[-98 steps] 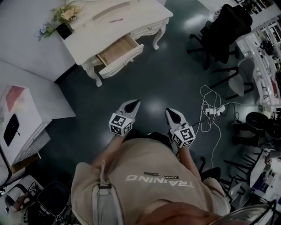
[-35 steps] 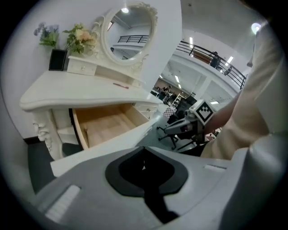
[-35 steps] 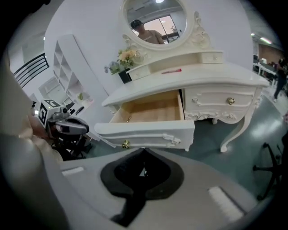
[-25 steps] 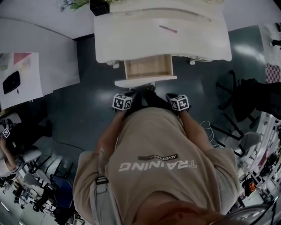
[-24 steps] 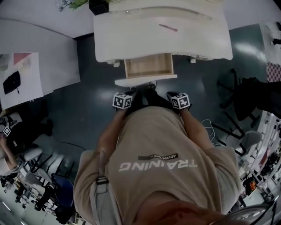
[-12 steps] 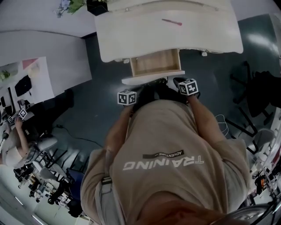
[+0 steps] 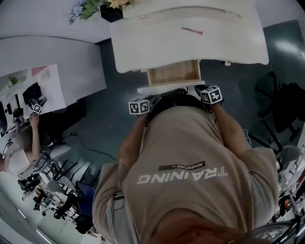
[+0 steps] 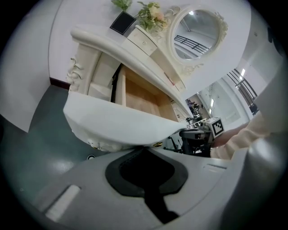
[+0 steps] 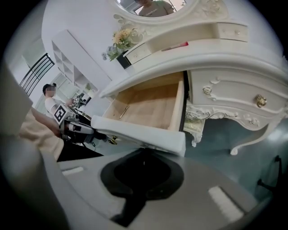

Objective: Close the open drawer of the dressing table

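The left gripper (image 8: 144, 147) has its jaws closed together with nothing between them. Their tips are right at the lower edge of the white front panel (image 8: 117, 128) of the open drawer (image 7: 174, 75), a shallow box of pale wood. Whether the tips actually touch the panel I cannot tell.

The right gripper (image 9: 144, 151) is the same, with its jaws shut and empty. Directly ahead of its tips is the panel's other end, near the corner.

Beyond both pairs of jaws the drawer stands well out from the white carved dressing table (image 7: 224, 45). Its wooden floor is in plain view, and a slim gold-coloured object (image 9: 123, 111) lies in it, ahead of the right jaws and to their left.

Above and beyond the jaws are several other things:
- A thin pink stick (image 7: 191, 31) lies on the table top.
- A dark pot of flowers (image 7: 110, 12) stands at the table's back corner, far to the left of the jaws.
- An oval mirror in an ornate white frame (image 8: 198, 29) rises behind it in the left gripper view.
- A closed side drawer with a gold knob (image 9: 259, 100) sits to the right of the right jaws.

From above, the two grippers are level with each other — one near each end of the drawer's front.
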A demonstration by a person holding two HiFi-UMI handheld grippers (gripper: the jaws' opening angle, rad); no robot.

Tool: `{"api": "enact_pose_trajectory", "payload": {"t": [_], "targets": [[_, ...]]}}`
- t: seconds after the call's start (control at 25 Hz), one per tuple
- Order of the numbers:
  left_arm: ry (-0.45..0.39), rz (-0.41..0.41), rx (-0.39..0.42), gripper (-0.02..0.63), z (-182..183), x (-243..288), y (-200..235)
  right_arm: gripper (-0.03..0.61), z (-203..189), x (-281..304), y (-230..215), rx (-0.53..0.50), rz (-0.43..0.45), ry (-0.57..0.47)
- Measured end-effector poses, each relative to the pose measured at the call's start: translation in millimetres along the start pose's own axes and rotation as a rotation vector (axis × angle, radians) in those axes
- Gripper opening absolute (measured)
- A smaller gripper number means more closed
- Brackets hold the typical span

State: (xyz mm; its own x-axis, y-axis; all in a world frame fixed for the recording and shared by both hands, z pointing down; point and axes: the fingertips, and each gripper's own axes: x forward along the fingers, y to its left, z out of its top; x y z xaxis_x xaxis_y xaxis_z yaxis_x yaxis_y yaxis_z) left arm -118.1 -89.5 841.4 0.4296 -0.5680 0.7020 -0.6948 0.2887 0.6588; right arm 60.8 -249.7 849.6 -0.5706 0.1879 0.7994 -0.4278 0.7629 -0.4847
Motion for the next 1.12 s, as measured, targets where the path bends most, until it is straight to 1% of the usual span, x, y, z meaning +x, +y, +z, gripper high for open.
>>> {"api": "enact_pose_trajectory", "payload": {"t": [0.2,0.28,0.4,0.48,0.56,0.64,0.76,0.88,1.12], "targets": [[-0.009,-0.011,0.023,0.006,32,5,4,0.002,33,-4,-18,0.053,-0.021,-0.054],[-0.018,-0.019,0.022,0.006,45,8,6,0.002,47,-3,-25,0.123,-0.023,-0.088],[-0.023,-0.027,0.019,0.006,61,10,9,0.002,65,-5,-33,0.219,-0.051,-0.136],[-0.025,-0.024,0.033,0.006,74,12,11,0.002,77,-5,-40,0.268,-0.066,-0.173],[-0.03,-0.013,0.06,0.006,90,15,14,0.002,91,-5,-46,0.294,-0.075,-0.204],[-0.042,0.003,0.073,0.006,104,17,17,0.002,104,-4,-53,0.305,-0.086,-0.222],[-0.056,0.019,0.069,0.006,119,18,21,0.002,116,0,-56,0.298,-0.092,-0.226],[-0.065,0.041,0.084,0.006,135,21,22,0.002,128,4,-56,0.25,-0.088,-0.199],[-0.093,0.069,0.106,0.006,160,26,20,0.002,135,10,-55,0.182,-0.079,-0.138]]}}
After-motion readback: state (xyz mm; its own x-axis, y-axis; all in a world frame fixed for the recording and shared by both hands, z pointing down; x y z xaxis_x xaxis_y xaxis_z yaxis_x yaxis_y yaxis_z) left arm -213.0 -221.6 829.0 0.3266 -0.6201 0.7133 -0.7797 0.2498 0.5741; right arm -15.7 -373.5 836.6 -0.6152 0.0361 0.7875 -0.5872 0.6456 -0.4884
